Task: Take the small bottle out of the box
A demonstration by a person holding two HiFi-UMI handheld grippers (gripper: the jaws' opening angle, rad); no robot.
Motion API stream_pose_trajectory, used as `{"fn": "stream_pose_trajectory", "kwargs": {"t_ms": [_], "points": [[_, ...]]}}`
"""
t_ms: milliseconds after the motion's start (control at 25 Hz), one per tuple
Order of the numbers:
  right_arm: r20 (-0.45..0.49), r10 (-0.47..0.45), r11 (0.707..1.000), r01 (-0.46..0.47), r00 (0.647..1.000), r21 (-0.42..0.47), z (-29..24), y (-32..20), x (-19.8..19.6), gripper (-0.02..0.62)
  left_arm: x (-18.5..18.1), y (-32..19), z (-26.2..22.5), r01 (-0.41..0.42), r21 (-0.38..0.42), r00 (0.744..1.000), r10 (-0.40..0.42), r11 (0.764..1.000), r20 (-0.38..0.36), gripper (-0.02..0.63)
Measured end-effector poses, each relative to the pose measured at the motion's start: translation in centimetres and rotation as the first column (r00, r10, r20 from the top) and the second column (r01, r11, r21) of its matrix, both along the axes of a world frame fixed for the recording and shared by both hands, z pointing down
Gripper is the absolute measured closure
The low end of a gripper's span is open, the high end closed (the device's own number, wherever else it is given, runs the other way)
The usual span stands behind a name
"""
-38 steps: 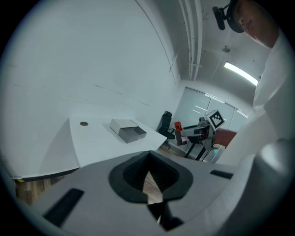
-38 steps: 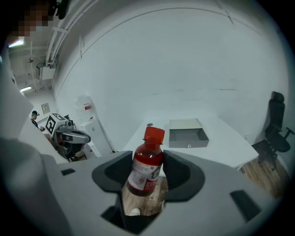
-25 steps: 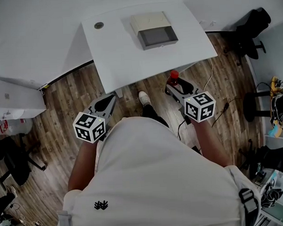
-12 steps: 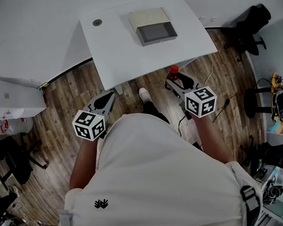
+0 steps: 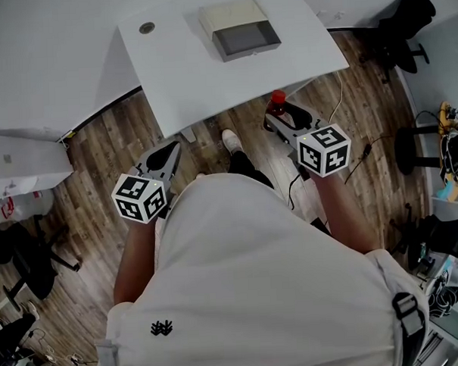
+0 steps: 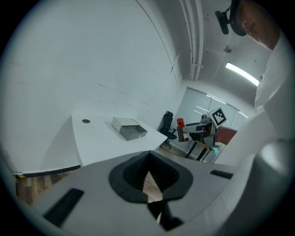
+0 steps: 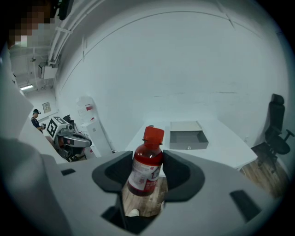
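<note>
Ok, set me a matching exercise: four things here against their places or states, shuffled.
Things:
1 small red-capped bottle of red liquid
2 open beige box with grey inside
3 left tongs
4 black office chair

States:
A shut, empty
B on the white table
C on the wood floor
D clamped in the right tongs

Pairs: 1-D, 2-B, 3-A, 4-C.
</note>
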State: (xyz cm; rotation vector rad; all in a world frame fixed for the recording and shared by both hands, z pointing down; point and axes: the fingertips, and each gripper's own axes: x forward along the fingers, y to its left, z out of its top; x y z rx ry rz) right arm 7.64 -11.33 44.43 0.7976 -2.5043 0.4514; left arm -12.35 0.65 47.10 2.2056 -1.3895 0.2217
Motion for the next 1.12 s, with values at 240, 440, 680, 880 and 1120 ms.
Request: {"fn": "stream_pose_trajectory", "kwargs": {"t_ms": [240, 440, 680, 880, 1120], "points": [[-0.006, -0.003, 1.0, 0.003, 1.0, 0.0, 0.1, -0.2, -0.2, 0.387, -0.2, 0.1, 0.1, 0.004, -0.01, 1.0, -0.004, 1.0, -0.001, 0.6], [-0.003, -0.004, 1.0, 0.004, 1.0, -0.001, 0.0, -0.6, -0.4, 0.387, -0.2, 0.1, 0.1, 0.008, -0.017, 1.0, -0.008, 1.0, -0.001, 0.6], [-0.004, -0.008, 1.0, 0.008, 1.0, -0.002, 0.0, -1.1, -0.7, 0.387, -0.8, 0.0, 0.1, 0.019, -0.023, 1.0, -0.019, 1.0, 0.002, 0.6], [-0.003, -0.014, 1.0, 0.014, 1.0, -0.001, -0.1, -2.1, -1.1, 0.387, -1.0, -0.8, 0.0, 0.025, -0.023, 1.0, -0.025, 0.999, 0.003, 0.6], [0.0, -0.019, 1.0, 0.019, 1.0, -0.004, 0.1, -3.5, -1.1, 0.387, -0.8, -2.0, 0.0, 0.023, -0.028, 1.0, -0.023, 0.999, 0.009, 0.6]]}}
